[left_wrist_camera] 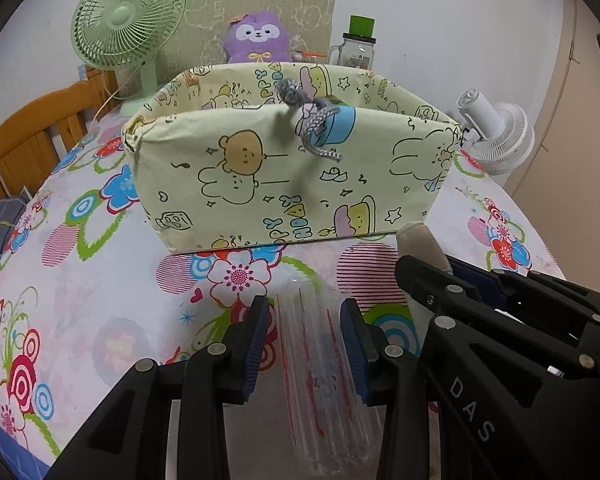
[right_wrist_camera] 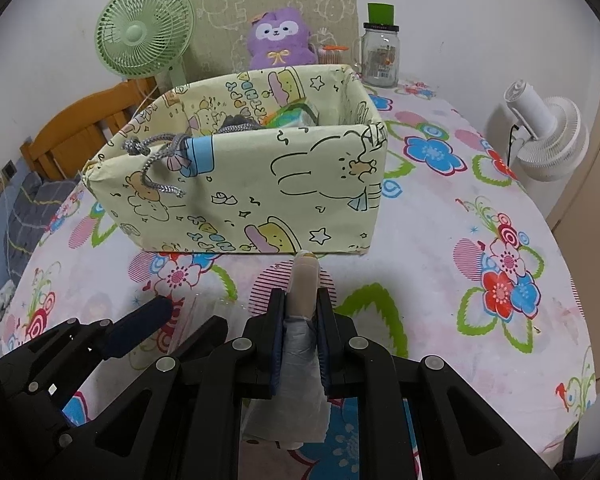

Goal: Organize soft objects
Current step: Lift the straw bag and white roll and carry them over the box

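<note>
The right tool [right_wrist_camera: 302,312] is closed tight on a beige roll [right_wrist_camera: 305,280] wrapped in clear plastic, low in the middle of the frame, just in front of the yellow cartoon box [right_wrist_camera: 260,184]. The left tool [left_wrist_camera: 306,332] is open, its two pads on either side of a clear plastic bag [left_wrist_camera: 320,380] lying on the flowery counter [left_wrist_camera: 80,300]. A gray cord [left_wrist_camera: 312,120] hangs over the box's front edge.

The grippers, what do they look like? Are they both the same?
Yes, they match. The left gripper and the right gripper are black plastic linkages joined by round silver rivets. Their fingers carry ribbed dark blue pads. White letters reading DAS mark the right one's side. No cables or sleeves show.
</note>
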